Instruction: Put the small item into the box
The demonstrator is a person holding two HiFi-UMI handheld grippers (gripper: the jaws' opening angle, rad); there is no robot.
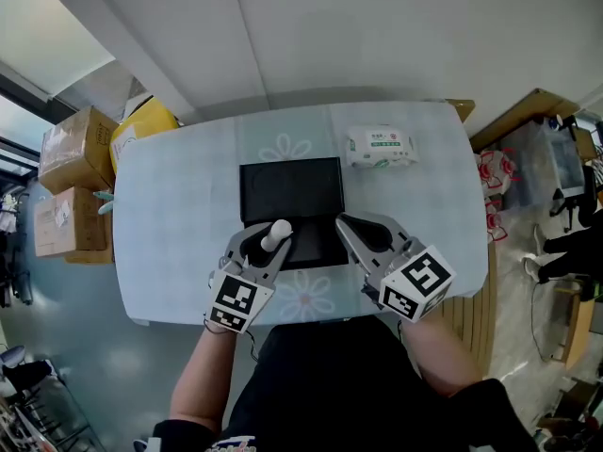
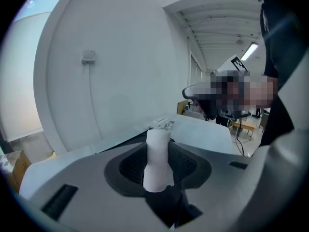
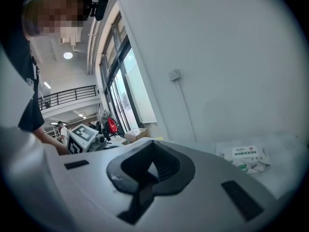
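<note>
Now: your left gripper (image 1: 267, 245) pinches white item (image 1: 277, 234) over box (image 1: 292, 188) near edge, item not yet inside. Your right gripper (image 1: 350, 228): jaws pressed together, empty, at box near-right corner. Pickup apparently done; lowering, release remain.

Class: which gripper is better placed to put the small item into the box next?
Left. The left gripper grips the small white bottle-shaped item over the near edge of the open black rectangular box; the right gripper holds nothing.
</note>
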